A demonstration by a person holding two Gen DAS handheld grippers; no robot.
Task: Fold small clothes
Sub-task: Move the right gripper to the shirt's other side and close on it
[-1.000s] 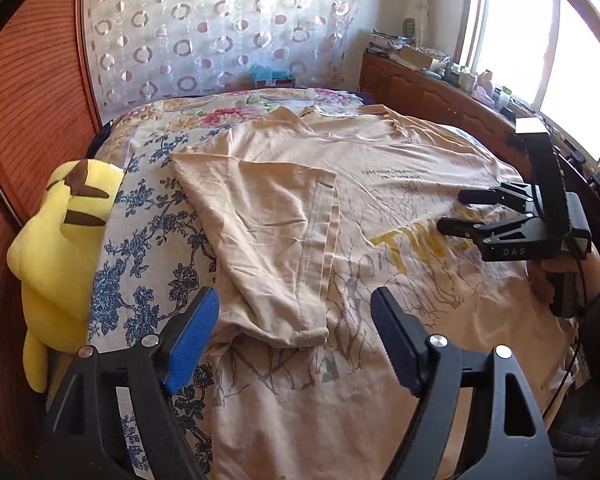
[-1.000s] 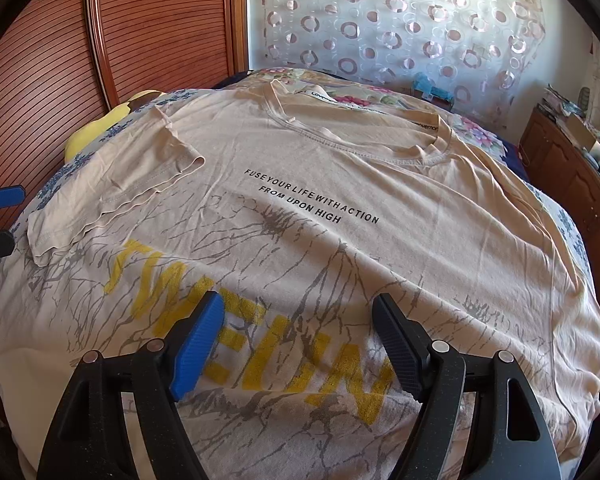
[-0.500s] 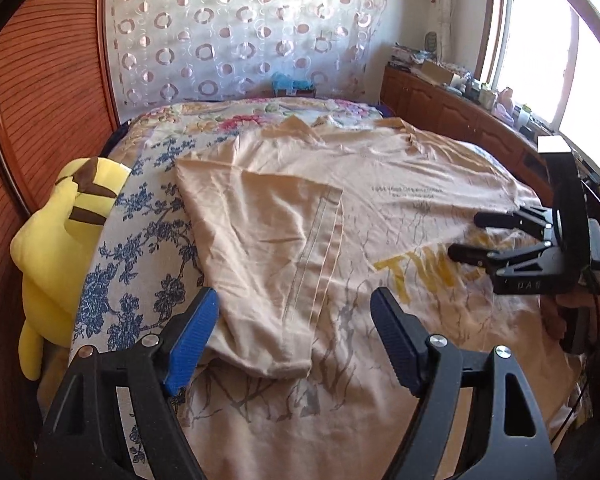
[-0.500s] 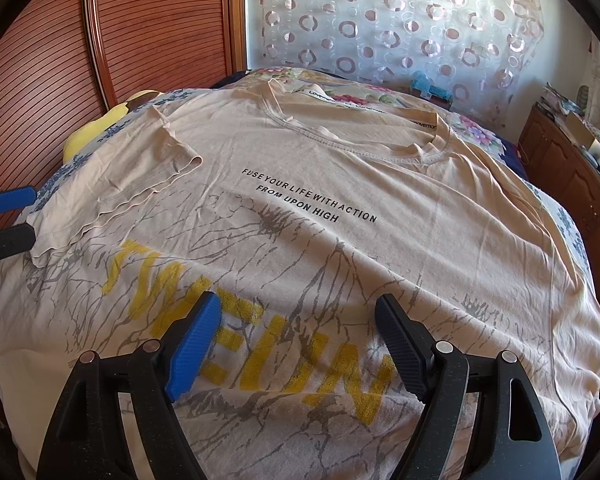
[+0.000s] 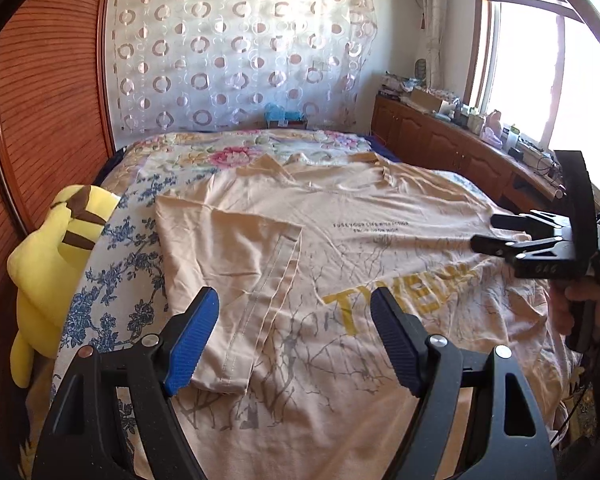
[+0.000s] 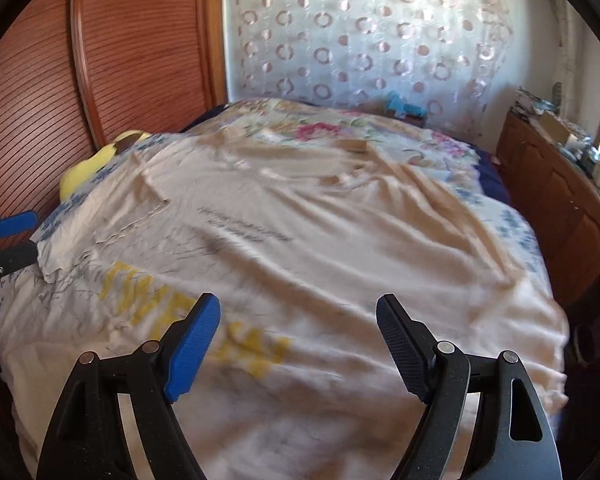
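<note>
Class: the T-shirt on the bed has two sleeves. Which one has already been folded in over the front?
The sleeve on the yellow plush toy's side: it lies doubled over the T-shirt's chest, hem stitching showing. The other sleeve lies unfolded.

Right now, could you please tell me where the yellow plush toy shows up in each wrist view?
Left wrist: the plush toy lies at the left edge, beside the bed, left of the shirt's folded sleeve.
Right wrist: only its top peeks out at upper left, behind the shirt's far corner.
Shared landmark: the yellow lettering on the shirt, low centre-left in the right view.
</note>
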